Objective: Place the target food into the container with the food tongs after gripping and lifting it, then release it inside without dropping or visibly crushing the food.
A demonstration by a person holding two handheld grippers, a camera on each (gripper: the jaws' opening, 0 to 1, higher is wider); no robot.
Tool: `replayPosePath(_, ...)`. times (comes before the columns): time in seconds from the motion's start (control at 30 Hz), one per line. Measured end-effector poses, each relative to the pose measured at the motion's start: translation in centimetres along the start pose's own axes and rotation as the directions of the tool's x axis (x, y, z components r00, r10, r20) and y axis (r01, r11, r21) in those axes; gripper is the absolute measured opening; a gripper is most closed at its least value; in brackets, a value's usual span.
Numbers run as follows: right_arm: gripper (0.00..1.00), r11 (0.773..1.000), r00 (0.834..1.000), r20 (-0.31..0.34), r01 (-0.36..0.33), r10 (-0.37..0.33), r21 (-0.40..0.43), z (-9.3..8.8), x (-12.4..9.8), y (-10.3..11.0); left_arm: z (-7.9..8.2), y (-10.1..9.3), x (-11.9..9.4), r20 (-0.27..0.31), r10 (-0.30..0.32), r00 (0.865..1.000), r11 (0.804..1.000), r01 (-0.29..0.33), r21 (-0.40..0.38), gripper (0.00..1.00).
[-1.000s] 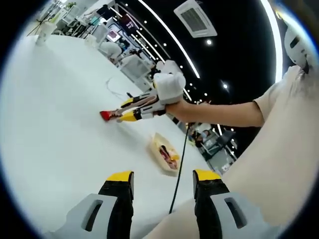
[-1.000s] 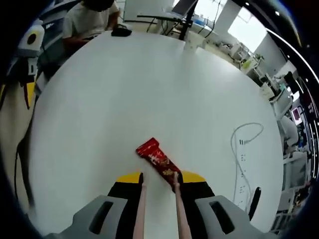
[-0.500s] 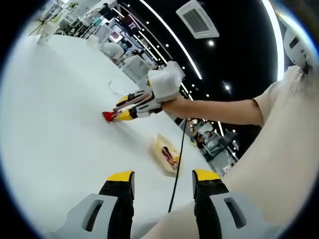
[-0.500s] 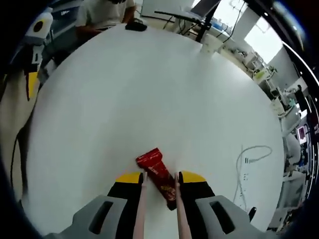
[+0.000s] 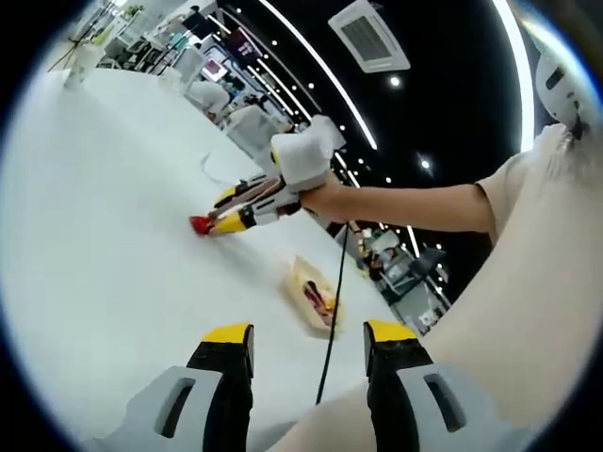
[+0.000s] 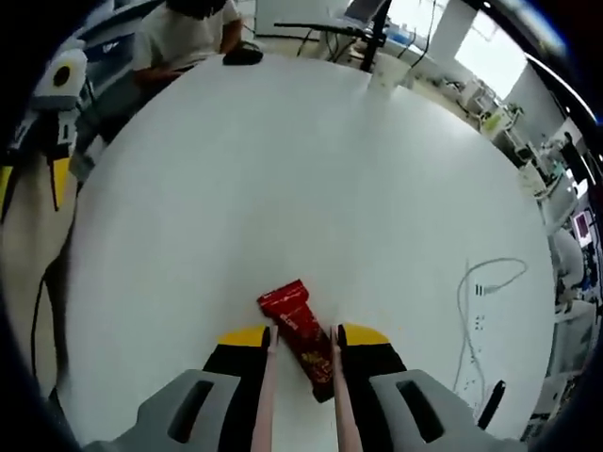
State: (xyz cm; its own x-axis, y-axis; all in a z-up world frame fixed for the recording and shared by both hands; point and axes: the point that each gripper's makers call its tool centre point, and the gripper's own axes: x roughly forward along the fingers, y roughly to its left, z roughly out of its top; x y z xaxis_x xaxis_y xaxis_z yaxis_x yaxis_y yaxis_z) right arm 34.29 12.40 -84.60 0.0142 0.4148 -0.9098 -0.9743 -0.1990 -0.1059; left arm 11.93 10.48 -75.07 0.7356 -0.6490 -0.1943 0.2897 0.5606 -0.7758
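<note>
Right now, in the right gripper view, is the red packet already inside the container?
No: the red packet lies on the white table, between the tongs held in the right tool.

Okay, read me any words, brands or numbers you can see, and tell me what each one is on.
None can be read.
Red snack packet between the tongs on the white table: light print, too blurred to read.
Pale food container: no readable label.

Bright overhead strip lights (image 5: 311, 61), glare on white table (image 6: 283, 188), fisheye-warped, soft edges
</note>
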Motion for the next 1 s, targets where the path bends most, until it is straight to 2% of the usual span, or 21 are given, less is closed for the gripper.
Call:
replayPosePath(0.17,0.27,0.990,0.999,0.031,-0.020,0.016,0.136,-0.5,-0.1,-0.1,-0.3,-0.4,0.2,-0.006,-0.005,1.000,1.000,0.005,0.000,0.46)
replayPosePath(0.4,0.28,0.992,0.999,0.045,-0.018,0.013,0.121,-0.5,-0.1,-0.2,-0.3,-0.6,0.0,-0.002,-0.005,1.000,1.000,0.005,0.007,0.46)
replayPosePath(0.67,0.27,0.991,1.000,0.020,-0.010,0.008,0.133,-0.6,0.1,-0.3,-0.3,-0.9,-0.7,-0.016,0.002,1.000,1.000,-0.001,0.021,0.46)
replayPosePath(0.77,0.26,0.980,1.000,-0.026,0.022,-0.017,0.198,-0.7,0.2,-0.4,0.0,-0.8,-1.1,-0.013,0.012,1.000,0.999,-0.012,0.030,0.46)
replayPosePath(0.87,0.26,0.979,0.999,-0.049,0.030,-0.020,0.201,-0.5,0.3,-0.2,0.2,-0.7,-1.1,-0.009,0.019,1.000,0.999,-0.018,0.035,0.46)
replayPosePath(1.0,0.25,0.970,0.999,-0.029,0.036,-0.030,0.239,-0.9,0.2,-0.4,0.3,-1.0,-1.0,-0.007,0.017,1.000,0.999,-0.017,0.041,0.46)
